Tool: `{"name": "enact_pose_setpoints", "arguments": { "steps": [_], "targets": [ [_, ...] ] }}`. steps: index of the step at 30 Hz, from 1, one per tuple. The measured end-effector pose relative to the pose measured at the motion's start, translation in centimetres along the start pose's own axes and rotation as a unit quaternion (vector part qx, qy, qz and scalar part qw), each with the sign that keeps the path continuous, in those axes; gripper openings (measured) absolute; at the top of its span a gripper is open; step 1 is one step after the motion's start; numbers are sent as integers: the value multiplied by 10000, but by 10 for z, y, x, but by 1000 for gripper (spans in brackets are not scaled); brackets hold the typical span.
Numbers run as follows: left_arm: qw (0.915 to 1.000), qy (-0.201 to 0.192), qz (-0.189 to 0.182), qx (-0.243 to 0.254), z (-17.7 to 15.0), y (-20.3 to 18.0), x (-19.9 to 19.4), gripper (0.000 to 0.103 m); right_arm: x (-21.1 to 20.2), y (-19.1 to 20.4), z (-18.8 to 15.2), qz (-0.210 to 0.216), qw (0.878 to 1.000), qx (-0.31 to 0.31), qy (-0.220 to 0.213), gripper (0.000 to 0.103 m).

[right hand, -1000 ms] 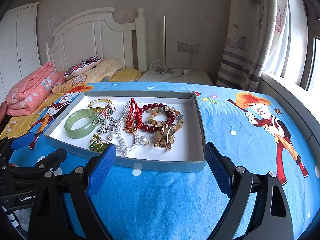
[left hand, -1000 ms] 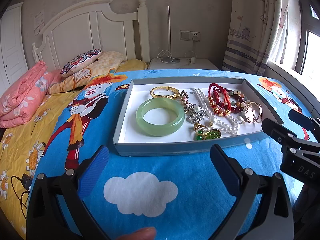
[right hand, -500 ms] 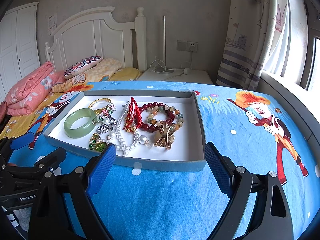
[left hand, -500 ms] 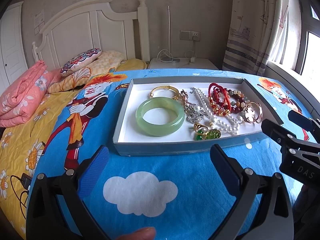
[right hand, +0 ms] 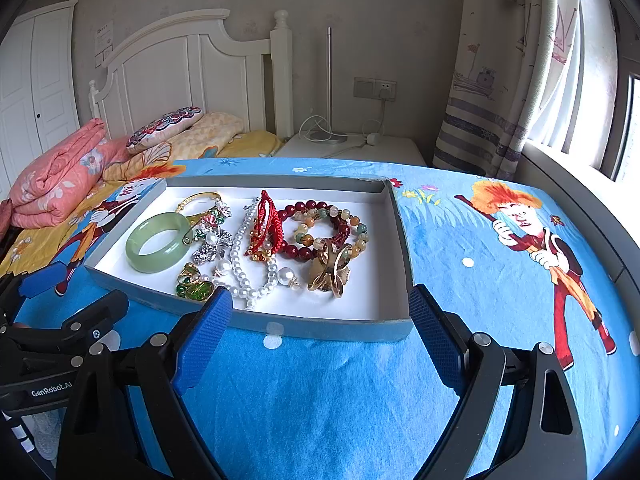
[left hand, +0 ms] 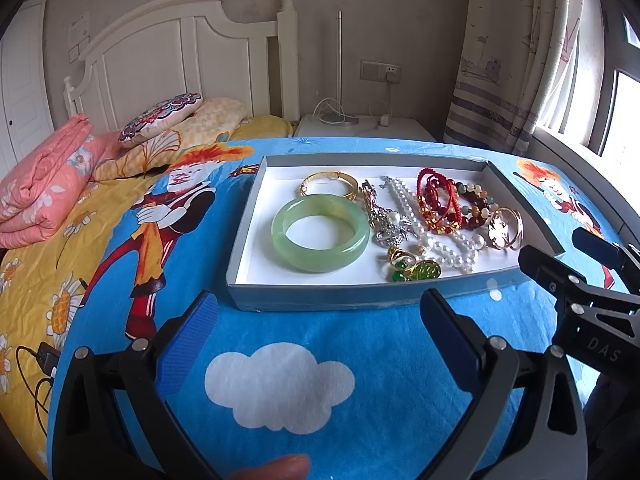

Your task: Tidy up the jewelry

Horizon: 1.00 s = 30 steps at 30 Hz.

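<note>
A shallow grey tray (left hand: 340, 300) (right hand: 320, 330) with a white floor lies on a blue cartoon cloth. In it are a green jade bangle (left hand: 320, 232) (right hand: 157, 242), a gold bangle (left hand: 329, 184), a silver brooch (left hand: 390, 226), a pearl necklace (left hand: 440, 240) (right hand: 244, 260), red cord bracelets (left hand: 436, 200) (right hand: 265, 224), a bead bracelet (right hand: 328, 226), a gold ring piece (left hand: 506, 228) (right hand: 330, 268) and green-stone rings (left hand: 414, 268) (right hand: 194, 284). My left gripper (left hand: 318, 328) is open and empty just before the tray's near wall. My right gripper (right hand: 320, 326) is open and empty at the tray's near right corner.
The blue cloth (left hand: 280, 380) covers the table. A bed with a pink quilt (left hand: 40, 184) and pillows (left hand: 160, 116) lies to the left. A white nightstand (right hand: 352, 148) with cables stands behind. Curtains (right hand: 500, 80) and a window sill are on the right.
</note>
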<state>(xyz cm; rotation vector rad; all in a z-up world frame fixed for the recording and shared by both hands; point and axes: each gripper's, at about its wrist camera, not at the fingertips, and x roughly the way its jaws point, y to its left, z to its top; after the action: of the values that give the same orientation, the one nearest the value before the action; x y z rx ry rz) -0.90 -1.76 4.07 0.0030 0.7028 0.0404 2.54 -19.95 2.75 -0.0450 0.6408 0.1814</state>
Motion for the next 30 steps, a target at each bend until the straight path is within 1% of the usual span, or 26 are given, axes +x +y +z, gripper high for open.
{"name": "enact_pose_setpoints", "arguments": {
  "steps": [12,15,19,23,24,25,26,28,29,30],
  "targets": [
    [9998,-169,41,3,0,-1,-7,100,0,0,0,6,10000,3,0,86],
    [9996,-229,186,14,-1,-1,-9,100,0,0,0,7,10000,6,-1,86],
    [9996,-273,118,11,-1,-2,-10,100,0,0,0,11,10000,5,-2,86],
    [9992,-339,194,-68,-2,1,-12,100,0,0,0,31,10000,1,4,86],
    [9992,-309,243,-72,-1,2,-12,100,0,1,0,60,10000,-2,15,86],
    [9995,-184,244,-54,1,2,-10,100,-1,1,0,110,9999,-18,43,86],
    [9999,25,149,-60,1,3,-7,100,-1,3,0,178,9997,-34,139,86],
    [9984,478,-247,-170,-2,9,-4,100,-4,5,-3,329,9985,-77,427,86],
    [9970,678,-259,-254,-7,12,-3,100,-8,8,-6,387,9978,-122,520,86],
    [9960,807,-193,-321,-12,15,-2,100,-11,11,-11,401,9971,-212,607,86]
  ]
}}
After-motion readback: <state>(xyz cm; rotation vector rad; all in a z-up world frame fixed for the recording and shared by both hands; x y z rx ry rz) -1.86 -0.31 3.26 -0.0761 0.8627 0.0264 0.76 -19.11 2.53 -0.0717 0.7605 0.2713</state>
